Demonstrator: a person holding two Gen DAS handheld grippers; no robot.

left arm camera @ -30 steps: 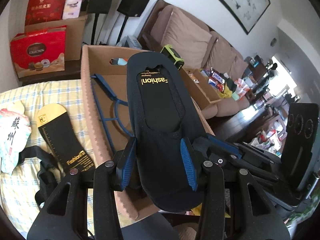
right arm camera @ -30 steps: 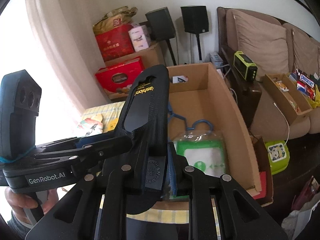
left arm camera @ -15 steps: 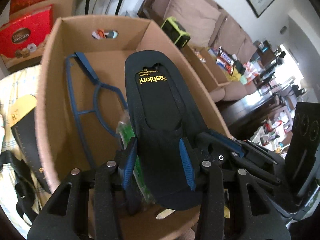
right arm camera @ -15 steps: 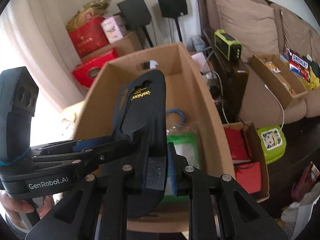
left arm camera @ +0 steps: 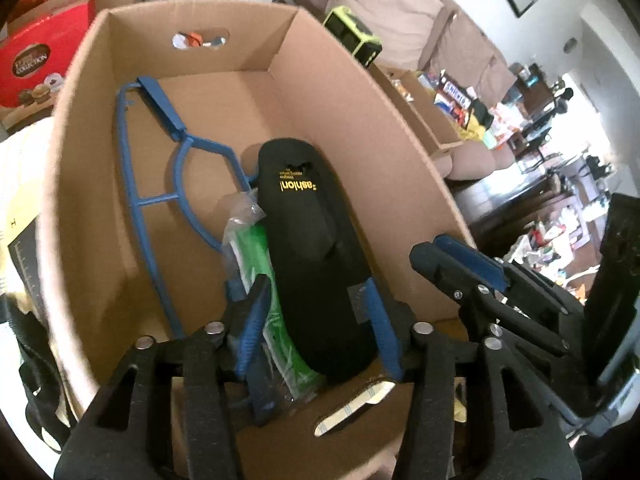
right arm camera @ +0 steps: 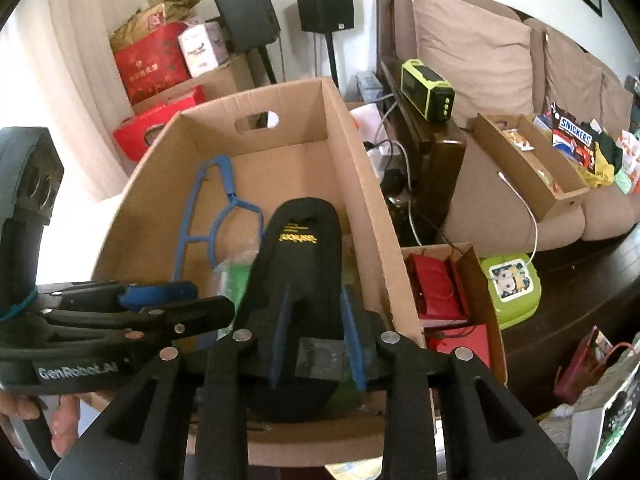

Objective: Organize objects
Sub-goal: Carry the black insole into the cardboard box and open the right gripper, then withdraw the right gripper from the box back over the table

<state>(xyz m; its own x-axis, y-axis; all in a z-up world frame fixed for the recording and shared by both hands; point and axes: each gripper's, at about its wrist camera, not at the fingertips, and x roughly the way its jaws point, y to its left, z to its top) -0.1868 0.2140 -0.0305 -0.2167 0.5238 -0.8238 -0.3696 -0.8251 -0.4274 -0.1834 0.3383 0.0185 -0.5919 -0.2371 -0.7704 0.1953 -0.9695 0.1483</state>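
Note:
A black insole with yellow lettering (left arm camera: 316, 248) lies inside the open cardboard box (left arm camera: 360, 92), on top of a green plastic packet (left arm camera: 256, 264). It also shows in the right wrist view (right arm camera: 300, 264). My left gripper (left arm camera: 316, 344) is open, with its fingers on either side of the insole's heel. My right gripper (right arm camera: 316, 344) is open too, its blue pads standing wide on either side of the insole's heel. A blue hanger (left arm camera: 160, 168) lies on the box floor at the left.
A second insole (left arm camera: 20, 248) lies on the checked cloth left of the box. Red gift boxes (right arm camera: 156, 60) and speakers (right arm camera: 324, 0) stand behind. A brown sofa (right arm camera: 500, 80), a green radio (right arm camera: 428, 88) and a snack tray (right arm camera: 532, 160) are at the right.
Both grippers carried the insole from above the box rim down into the box. Both grippers have opened and the insole now rests on the green packet.

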